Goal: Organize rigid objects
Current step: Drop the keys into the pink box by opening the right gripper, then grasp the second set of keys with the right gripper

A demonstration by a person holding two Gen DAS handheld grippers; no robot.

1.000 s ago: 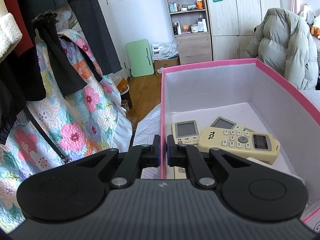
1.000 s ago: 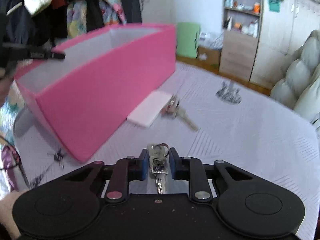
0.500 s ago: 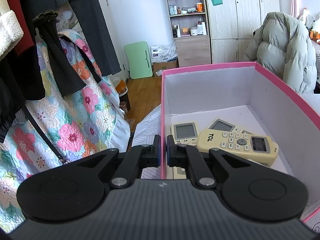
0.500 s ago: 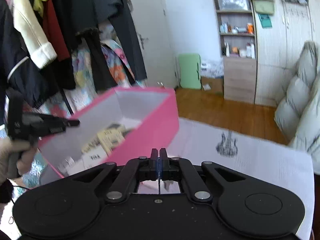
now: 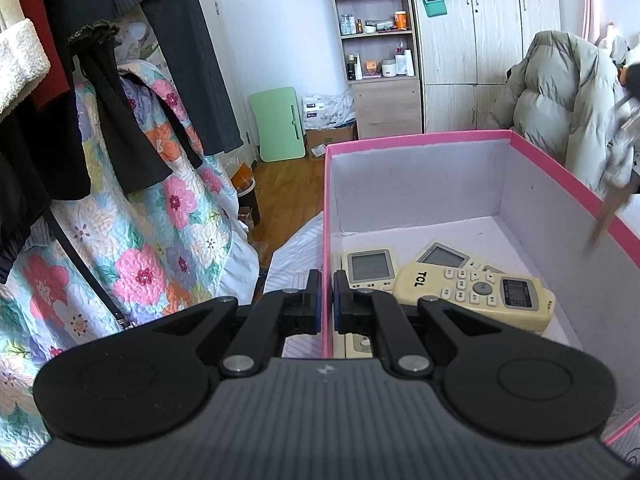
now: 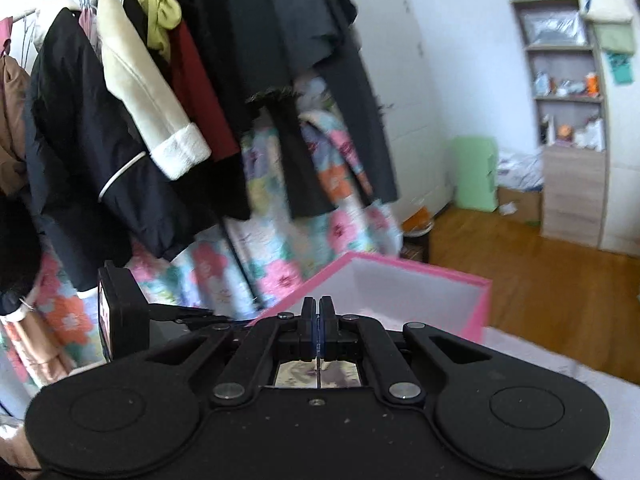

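Observation:
My left gripper (image 5: pixel 327 292) is shut on the near left wall of the pink box (image 5: pixel 416 138), one finger outside and one inside. In the box lie a cream TCL remote (image 5: pixel 472 296) and two smaller remotes (image 5: pixel 370 268) (image 5: pixel 442 256). My right gripper (image 6: pixel 318 328) is shut on a key, whose thin blade (image 6: pixel 318 364) shows edge-on between the pads. It is raised above the box (image 6: pixel 420 272). In the left wrist view a blurred bunch of keys (image 5: pixel 616 176) hangs over the box's right wall.
A rack of dark coats (image 6: pixel 140 128) and a floral quilt (image 5: pixel 132 248) hang to the left of the box. A grey puffer jacket (image 5: pixel 560 108) sits behind it. Wooden floor, a green board (image 5: pixel 280 122) and shelves (image 5: pixel 376 40) lie farther back.
My right gripper has risen from the bed cover with the key and now looks over the box's rim. The keys have come into the left wrist view at the right. The left gripper kept still.

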